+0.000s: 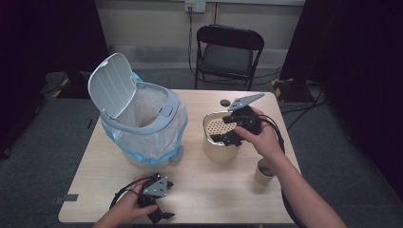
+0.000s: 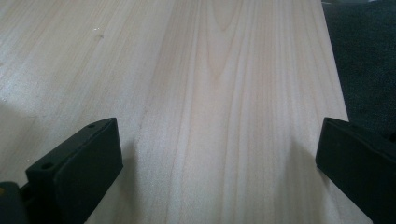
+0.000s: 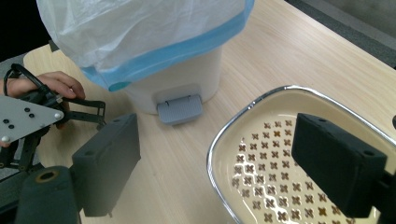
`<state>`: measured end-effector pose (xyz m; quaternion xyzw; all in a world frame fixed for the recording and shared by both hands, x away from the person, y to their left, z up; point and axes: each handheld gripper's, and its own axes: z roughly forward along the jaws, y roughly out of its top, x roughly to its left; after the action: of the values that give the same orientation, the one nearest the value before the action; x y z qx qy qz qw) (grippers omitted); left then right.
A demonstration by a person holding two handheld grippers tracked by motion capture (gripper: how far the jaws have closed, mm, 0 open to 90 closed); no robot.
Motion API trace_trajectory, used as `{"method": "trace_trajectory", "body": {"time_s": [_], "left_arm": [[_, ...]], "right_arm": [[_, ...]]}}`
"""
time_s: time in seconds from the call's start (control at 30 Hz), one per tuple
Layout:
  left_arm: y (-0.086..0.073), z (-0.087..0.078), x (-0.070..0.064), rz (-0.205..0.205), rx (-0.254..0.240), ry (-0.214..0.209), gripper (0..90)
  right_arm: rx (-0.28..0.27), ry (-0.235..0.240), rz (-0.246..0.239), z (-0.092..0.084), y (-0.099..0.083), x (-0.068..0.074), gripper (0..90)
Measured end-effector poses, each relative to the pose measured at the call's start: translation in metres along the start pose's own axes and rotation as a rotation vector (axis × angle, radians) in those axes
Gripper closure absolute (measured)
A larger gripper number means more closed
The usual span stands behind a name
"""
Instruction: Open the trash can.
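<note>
Right gripper (image 1: pixel 227 135) is hovering unclenched over the cream perforated container (image 1: pixel 219 142), nothing grasped; left gripper (image 1: pixel 159 214) is idling unclenched near the table edge; bin (image 1: pixel 142 126) standing lid-up; work apparently barely started

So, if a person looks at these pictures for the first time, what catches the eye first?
Probably the white pedal bin at the table's left, lid up, with a blue-edged plastic bag spilling over its rim. Next, the right gripper, jaws open, hovering over the cream perforated container beside the bin. The left gripper rests low near the table's front edge, also open.
</note>
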<state>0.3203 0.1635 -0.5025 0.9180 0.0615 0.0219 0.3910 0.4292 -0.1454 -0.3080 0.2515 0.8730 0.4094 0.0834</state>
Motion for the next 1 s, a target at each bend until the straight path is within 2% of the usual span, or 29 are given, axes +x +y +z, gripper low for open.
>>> {"method": "trace_trajectory", "body": {"time_s": [0.43,0.77,1.0], "left_arm": [[0.000,0.000,0.000,-0.003,0.001,0.000,0.0],[0.000,0.000,-0.001,-0.008,0.000,-0.001,0.0],[0.000,0.000,-0.001,-0.008,0.000,-0.001,0.0]], "right_arm": [[-0.016,-0.013,0.022,-0.016,-0.024,-0.005,14.9],[-0.006,-0.033,0.047,-0.027,-0.051,-0.014,14.9],[-0.009,-0.044,0.063,-0.034,-0.062,-0.018,14.8]]}}
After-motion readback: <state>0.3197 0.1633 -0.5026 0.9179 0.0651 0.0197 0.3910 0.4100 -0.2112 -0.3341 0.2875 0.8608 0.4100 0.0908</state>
